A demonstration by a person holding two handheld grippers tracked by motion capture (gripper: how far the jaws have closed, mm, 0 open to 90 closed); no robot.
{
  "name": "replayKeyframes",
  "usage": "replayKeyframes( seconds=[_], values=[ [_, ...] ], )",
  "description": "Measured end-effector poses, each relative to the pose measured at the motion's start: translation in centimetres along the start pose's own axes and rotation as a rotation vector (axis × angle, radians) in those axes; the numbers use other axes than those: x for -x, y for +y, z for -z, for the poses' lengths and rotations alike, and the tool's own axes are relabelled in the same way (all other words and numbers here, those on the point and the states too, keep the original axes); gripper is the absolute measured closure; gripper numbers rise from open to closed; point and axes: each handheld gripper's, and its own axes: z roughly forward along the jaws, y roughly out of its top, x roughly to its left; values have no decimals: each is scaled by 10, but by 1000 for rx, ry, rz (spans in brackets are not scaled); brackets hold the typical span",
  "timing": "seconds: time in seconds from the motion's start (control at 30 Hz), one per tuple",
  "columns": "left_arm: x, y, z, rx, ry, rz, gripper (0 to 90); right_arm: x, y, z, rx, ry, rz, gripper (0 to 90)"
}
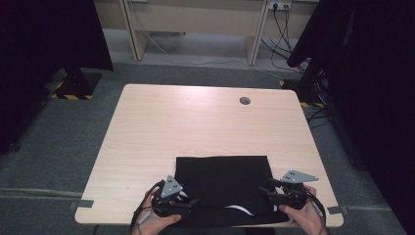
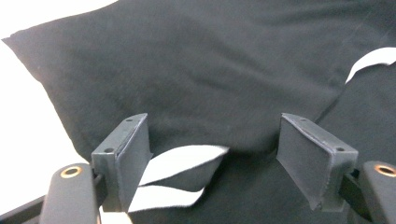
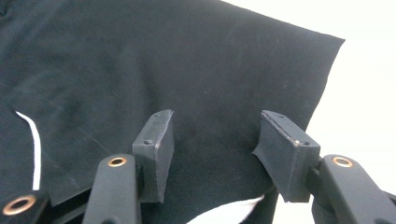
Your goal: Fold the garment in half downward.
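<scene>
A black folded garment (image 1: 222, 181) with white stripes (image 1: 240, 209) lies flat at the near edge of the light wood table (image 1: 195, 122). My left gripper (image 1: 192, 201) is at its near left corner, held in a person's hand. In the left gripper view its jaws (image 2: 212, 154) stand open over the black cloth (image 2: 196, 70), with a white stripe (image 2: 182, 161) between them. At the near right corner is my right gripper (image 1: 265, 191). Its jaws (image 3: 215, 149) are also open, over the cloth (image 3: 163, 56) near its right edge, and the pads touch nothing.
A round cable hole (image 1: 244, 101) sits at the table's far right. Dark curtains (image 1: 44, 39) hang on both sides, with stand feet (image 1: 73, 88) on the grey floor. A wooden bench (image 1: 195, 24) and cables (image 1: 281, 34) are behind the table.
</scene>
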Motion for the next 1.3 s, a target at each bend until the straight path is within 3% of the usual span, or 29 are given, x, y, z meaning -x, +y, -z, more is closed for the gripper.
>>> replayKeyframes(
  seconds=[0.1, 0.23, 0.33, 0.53, 0.63, 0.83, 0.97, 1.07, 1.2, 1.3],
  values=[
    [0, -1, -2, -5, 16, -22, 262, 0, -2, -4, -24, -11, 21, 463],
    [0, 0, -6, -7, 54, -83, 295, 0, -2, -7, -25, -22, 30, 465],
    [-6, 4, -10, -9, 59, -79, 308, 2, 2, -12, -24, -36, 34, 467],
    [-30, 24, -26, -26, 64, -81, 320, 17, 20, -29, -30, -58, 12, 468],
    [-48, 33, -37, -4, 87, -59, 320, 27, 32, -40, -32, -72, 4, 468],
    [-63, 45, -47, -2, 114, -50, 311, 39, 51, -56, -46, -93, -17, 463],
    [-56, 43, -41, 29, 99, -15, 246, 40, 54, -49, -30, -86, -43, 383],
    [-43, 42, -34, 40, 87, -35, 202, 37, 52, -35, -13, -64, -51, 356],
    [-29, 43, -31, 69, 61, -32, 176, 23, 46, -21, -24, -44, -25, 310],
    [-25, 43, -37, 52, 58, -35, 163, 9, 42, -17, -29, -35, -4, 270]
  ],
)
